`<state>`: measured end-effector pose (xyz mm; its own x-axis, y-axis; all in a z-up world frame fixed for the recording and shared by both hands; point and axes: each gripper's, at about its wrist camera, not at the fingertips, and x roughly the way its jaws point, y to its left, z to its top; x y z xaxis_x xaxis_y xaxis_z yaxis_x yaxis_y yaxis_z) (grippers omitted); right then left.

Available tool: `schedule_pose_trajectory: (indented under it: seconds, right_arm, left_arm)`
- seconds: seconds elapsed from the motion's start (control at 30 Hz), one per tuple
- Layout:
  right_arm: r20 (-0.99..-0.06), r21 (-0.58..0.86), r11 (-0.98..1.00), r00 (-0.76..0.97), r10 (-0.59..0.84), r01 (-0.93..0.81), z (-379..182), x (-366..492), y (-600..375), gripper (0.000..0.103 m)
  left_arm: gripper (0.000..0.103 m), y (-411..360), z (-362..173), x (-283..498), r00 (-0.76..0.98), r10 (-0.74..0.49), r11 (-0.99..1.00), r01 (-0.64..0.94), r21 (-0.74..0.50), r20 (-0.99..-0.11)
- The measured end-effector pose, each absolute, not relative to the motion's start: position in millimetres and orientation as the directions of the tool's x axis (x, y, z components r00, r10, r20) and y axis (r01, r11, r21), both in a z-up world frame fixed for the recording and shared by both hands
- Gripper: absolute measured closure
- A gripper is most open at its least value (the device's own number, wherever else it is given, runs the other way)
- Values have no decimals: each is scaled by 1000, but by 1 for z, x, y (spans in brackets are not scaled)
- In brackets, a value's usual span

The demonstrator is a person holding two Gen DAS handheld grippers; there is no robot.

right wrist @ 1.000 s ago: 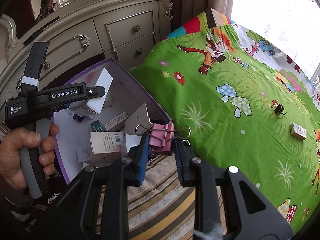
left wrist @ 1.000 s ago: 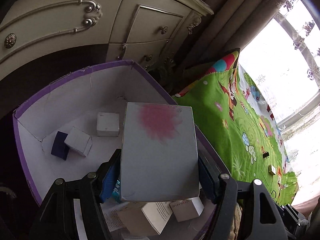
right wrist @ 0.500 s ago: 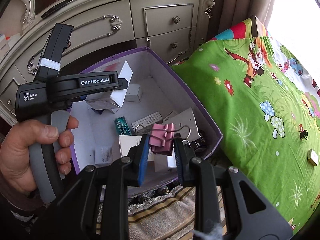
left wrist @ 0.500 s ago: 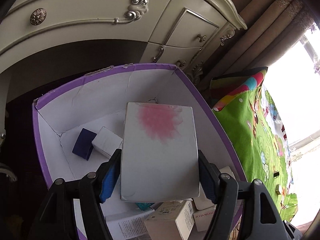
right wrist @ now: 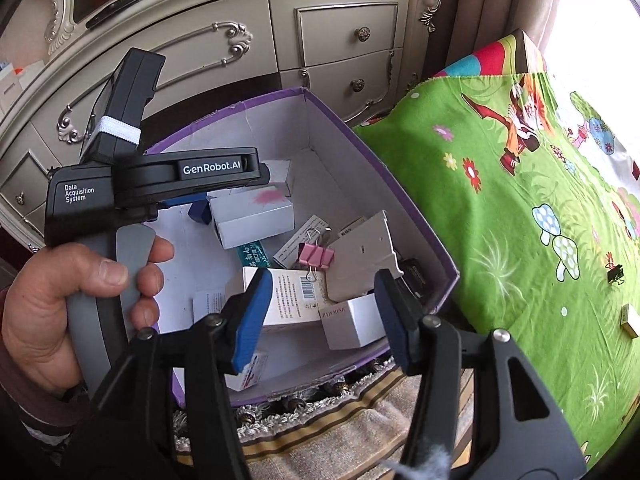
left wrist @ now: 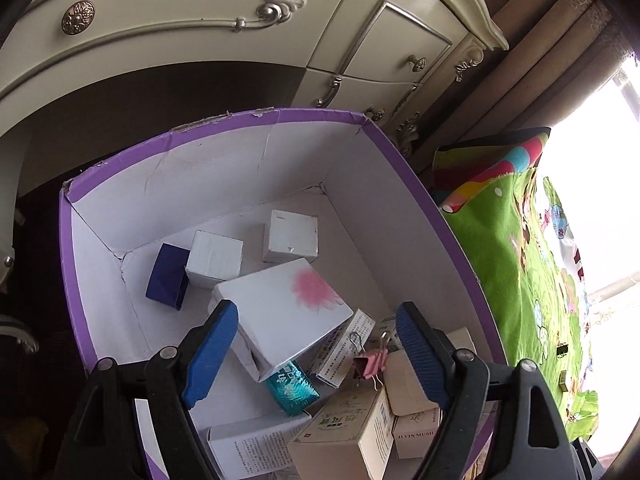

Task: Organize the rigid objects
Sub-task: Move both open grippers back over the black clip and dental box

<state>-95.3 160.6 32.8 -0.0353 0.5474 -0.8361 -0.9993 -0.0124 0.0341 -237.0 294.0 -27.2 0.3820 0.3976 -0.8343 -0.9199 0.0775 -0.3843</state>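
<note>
Both grippers have released their loads since the earlier frames: the left gripper (left wrist: 316, 354) held the white box with the pink stain (left wrist: 286, 312) and the right gripper (right wrist: 320, 318) held the pink binder clip (right wrist: 316, 257), and both items now lie inside the purple storage box (left wrist: 420, 184). Each set of jaws has just been opening; each now stands apart with nothing gripped. The stained box rests tilted across other cartons, its near corner propped over a teal packet (left wrist: 292, 388), directly below and ahead of the left gripper's blue pads (left wrist: 210, 354). The clip lies on the cartons just beyond the right gripper, beside a grey card (right wrist: 366, 258). Risk: the tilted box appears unstable and could slide or tip if a retracting finger brushes it. A black binder clip (right wrist: 615, 274) and a small yellow box (right wrist: 630, 320) lie on the green play mat (right wrist: 500, 208), well apart from the storage box, so sorting appears unfinished.
</note>
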Motion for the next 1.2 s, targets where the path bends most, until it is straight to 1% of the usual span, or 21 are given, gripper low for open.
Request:
schedule_pose_trajectory:
  seconds: [0.13, 0.5, 0.93, 1.07, 1.13, 1.2]
  right_arm:
    - [-832, 39, 2, -32, 554, -999, 35, -90, 158, 41]
    - [-823, 30, 81, 21, 568, -996, 39, -51, 147, 36]
    - [-806, -32, 215, 152, 572, -976, 44, 23, 130, 28]
    - [-799, -31, 275, 189, 571, -961, 46, 53, 121, 26]
    - [-795, -32, 307, 210, 569, -951, 46, 69, 116, 23]
    - [-793, -33, 339, 231, 564, -940, 46, 85, 109, 22]
  left_arm:
    - [21, 290, -23, -233, 384, 403, 85, -919, -384, -830]
    - [21, 283, -12, -219, 401, 410, 110, -913, -392, -819]
    - [21, 270, 1, -171, 438, 386, 203, -899, -389, -812]
    - [21, 264, 3, -154, 445, 374, 237, -894, -380, -814]
    - [21, 261, 4, -146, 445, 370, 251, -893, -374, -816]
    - [21, 259, 4, -139, 445, 364, 264, -892, -368, -818]
